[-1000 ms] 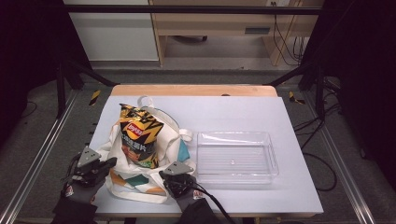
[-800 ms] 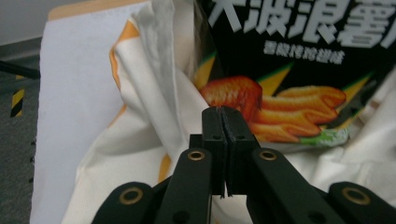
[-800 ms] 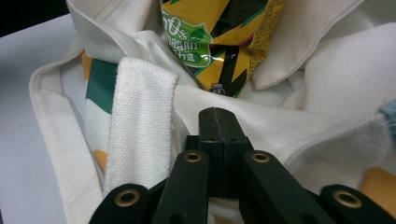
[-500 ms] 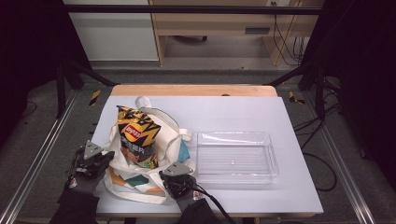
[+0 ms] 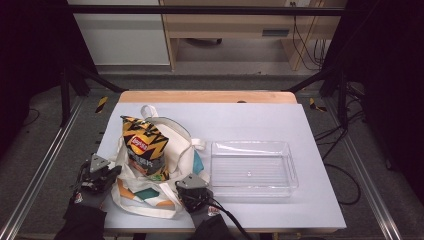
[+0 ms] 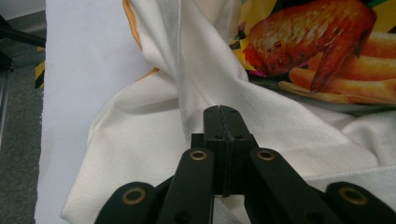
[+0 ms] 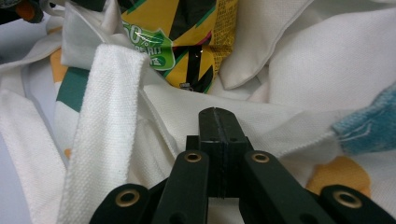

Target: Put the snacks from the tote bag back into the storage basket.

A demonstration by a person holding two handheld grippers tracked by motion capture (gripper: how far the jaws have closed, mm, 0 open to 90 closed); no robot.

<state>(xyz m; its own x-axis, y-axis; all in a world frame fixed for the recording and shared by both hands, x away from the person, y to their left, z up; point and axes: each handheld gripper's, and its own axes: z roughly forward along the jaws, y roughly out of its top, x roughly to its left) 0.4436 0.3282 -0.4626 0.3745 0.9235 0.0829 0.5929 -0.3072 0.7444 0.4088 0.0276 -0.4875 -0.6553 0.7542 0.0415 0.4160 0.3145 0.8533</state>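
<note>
White tote bag (image 5: 150,197) on table, chip bag (image 5: 144,148) inside; left claw (image 6: 222,116) and right claw (image 7: 218,117) both clenched on tote fabric

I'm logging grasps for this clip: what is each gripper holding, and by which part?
Both jaw pairs stand closed at the white tote bag: left gripper and right gripper meet its cloth, but whether cloth is pinched cannot be told.

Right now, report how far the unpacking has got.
Done: nothing lies in the clear tray. In hand: the chip bag stands half out of the tote bag, with the left gripper and right gripper shut at its cloth. Left: moving the chip bag and a blue cloth.
</note>
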